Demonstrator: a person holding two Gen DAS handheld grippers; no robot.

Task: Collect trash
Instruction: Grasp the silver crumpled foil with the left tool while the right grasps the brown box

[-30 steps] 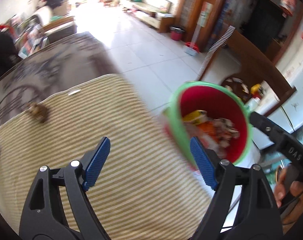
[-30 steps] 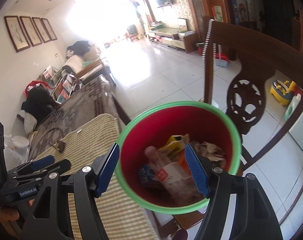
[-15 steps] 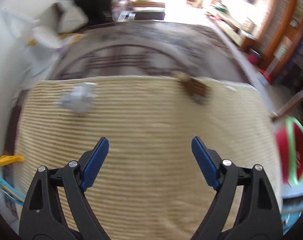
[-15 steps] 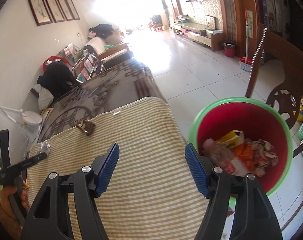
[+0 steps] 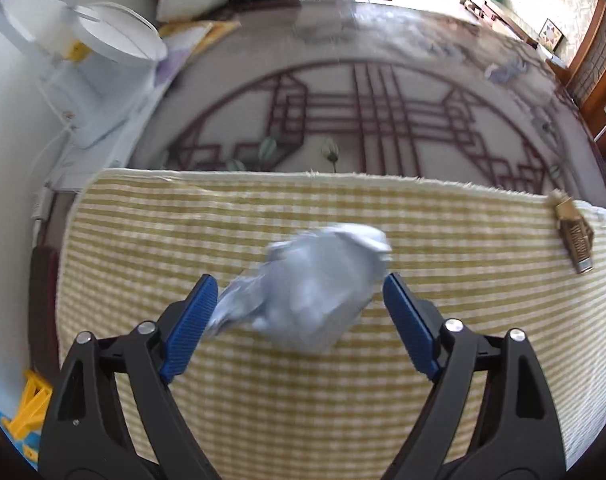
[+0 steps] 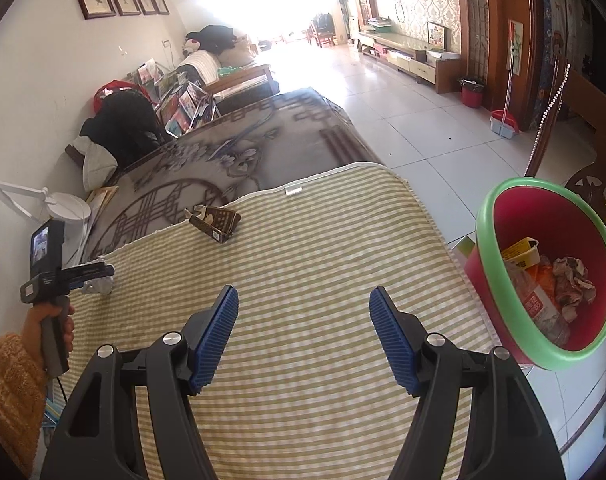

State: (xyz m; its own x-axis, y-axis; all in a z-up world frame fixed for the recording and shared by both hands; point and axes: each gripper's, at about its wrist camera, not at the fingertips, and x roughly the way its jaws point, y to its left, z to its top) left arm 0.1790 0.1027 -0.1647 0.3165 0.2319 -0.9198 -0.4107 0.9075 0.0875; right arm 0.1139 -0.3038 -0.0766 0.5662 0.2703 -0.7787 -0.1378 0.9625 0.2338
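Reaching down with my left gripper (image 5: 299,312), I have the crumpled grey wad (image 5: 315,288) between its jaws, which have just been closing, though the pads do not yet press it. It lies near the left edge of the striped cloth (image 6: 323,264). My right gripper (image 6: 303,340) hangs released and empty over the cloth. Several scraps already sit in the red bin (image 6: 551,216) beyond the right edge. Left to collect: this wad and the brown carton (image 6: 217,222) by the far edge.
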